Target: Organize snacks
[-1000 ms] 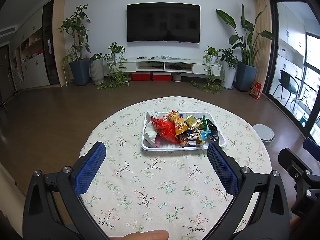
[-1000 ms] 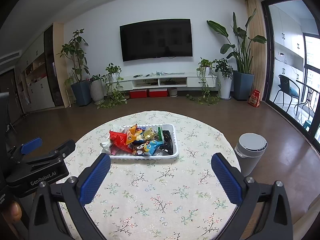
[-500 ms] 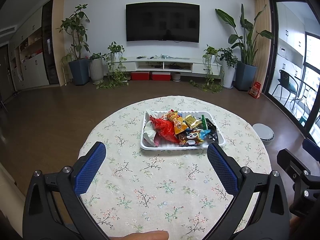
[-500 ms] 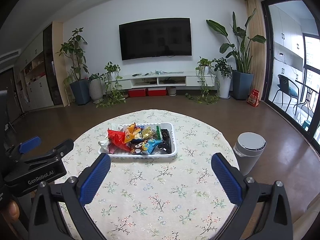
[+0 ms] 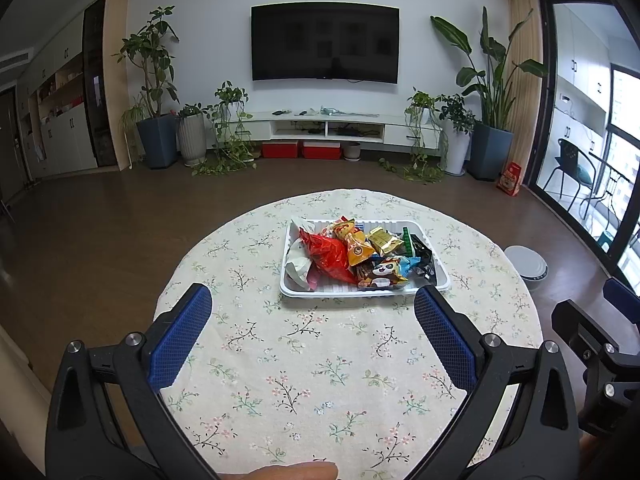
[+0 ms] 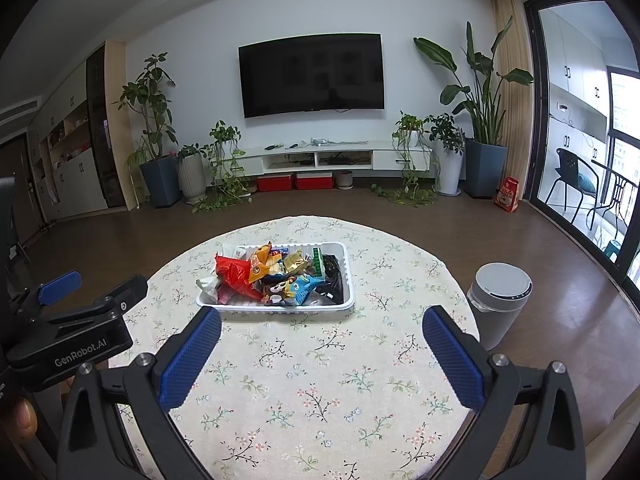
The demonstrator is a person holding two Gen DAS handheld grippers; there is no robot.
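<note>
A white plastic tray (image 5: 441, 282) (image 6: 347, 303) sits on the far half of a round table with a floral cloth (image 5: 320, 360) (image 6: 320, 380). Piled in the tray are several wrapped snacks: a red packet (image 5: 330, 254) (image 6: 234, 274), an orange one (image 5: 356, 246), a gold one (image 5: 384, 241), a panda-printed one (image 5: 380, 272) and dark wrappers at the right. My left gripper (image 5: 312, 300) hangs open above the near cloth, short of the tray, with nothing between its fingers. My right gripper (image 6: 320, 322) is likewise open and empty, just this side of the tray.
A grey round bin (image 6: 500, 300) (image 5: 526, 266) stands on the floor right of the table. Beyond are wood floor, potted plants, a low TV shelf (image 5: 320, 128) and a wall TV. The other gripper shows at each view's side. A fingertip (image 5: 292, 472) shows at the bottom edge.
Both views have drifted slightly; the tray sits a little higher and farther in the frames. Both grippers stay open and empty.
</note>
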